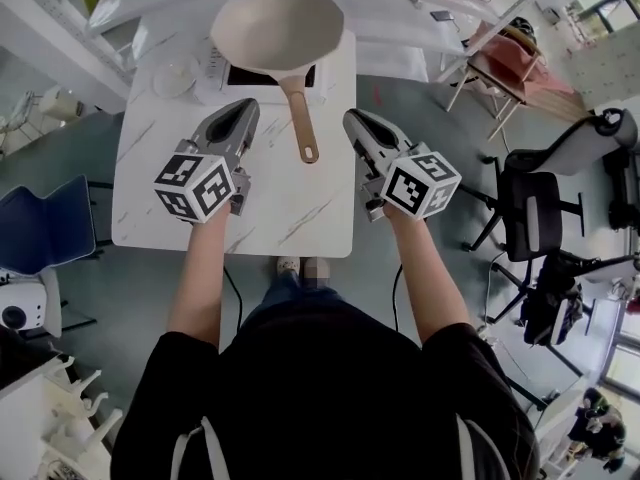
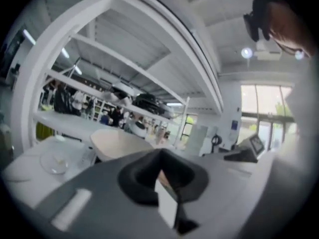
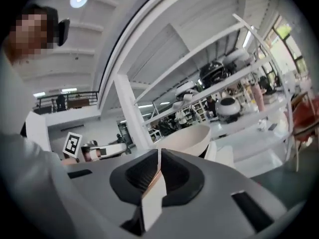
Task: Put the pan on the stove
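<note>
Over table (image 1: 290, 208): L-gripper (image 1: 245, 104), R-gripper (image 1: 352, 117) side-by-side

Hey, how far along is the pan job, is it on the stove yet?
Looks done: the pan sits on the stove at the far end of the table. In hand: nothing, since the left claw and right claw are shut and empty, either side of the handle. Left: apparently nothing.
</note>
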Demonstrator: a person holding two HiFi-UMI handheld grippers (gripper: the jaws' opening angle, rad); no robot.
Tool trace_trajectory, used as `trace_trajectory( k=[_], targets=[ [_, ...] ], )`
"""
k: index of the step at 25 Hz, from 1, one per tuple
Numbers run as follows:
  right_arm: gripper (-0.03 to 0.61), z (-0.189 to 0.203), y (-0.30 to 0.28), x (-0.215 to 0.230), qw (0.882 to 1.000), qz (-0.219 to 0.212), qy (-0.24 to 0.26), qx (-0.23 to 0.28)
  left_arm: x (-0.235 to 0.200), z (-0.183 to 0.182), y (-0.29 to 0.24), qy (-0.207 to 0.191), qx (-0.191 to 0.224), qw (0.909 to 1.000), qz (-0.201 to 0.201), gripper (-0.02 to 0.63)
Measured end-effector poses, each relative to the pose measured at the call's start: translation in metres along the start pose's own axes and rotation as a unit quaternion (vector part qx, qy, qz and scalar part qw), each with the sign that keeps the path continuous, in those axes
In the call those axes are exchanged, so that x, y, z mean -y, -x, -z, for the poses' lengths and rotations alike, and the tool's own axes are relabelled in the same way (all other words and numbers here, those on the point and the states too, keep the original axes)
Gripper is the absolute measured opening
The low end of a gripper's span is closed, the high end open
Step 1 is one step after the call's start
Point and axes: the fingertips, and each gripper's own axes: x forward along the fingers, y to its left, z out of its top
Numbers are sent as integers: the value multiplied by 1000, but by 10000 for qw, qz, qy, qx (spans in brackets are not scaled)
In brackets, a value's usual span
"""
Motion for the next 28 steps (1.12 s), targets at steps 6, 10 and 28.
trace_trajectory(
  k=[6,10,28],
  targets=[
    [26,-39,39,-37,9842,895,1399,618,44,-37,43,-1157,316,9899,-752,8],
    [25,-47,71,-60,9693,1376,1857,840,77,-45,72,-1539,407,9816,-1058,8],
    [21,-24,136,-112,9537,1601,2343,997,135,-22,126,-1654,533,9767,-1261,8]
  ],
)
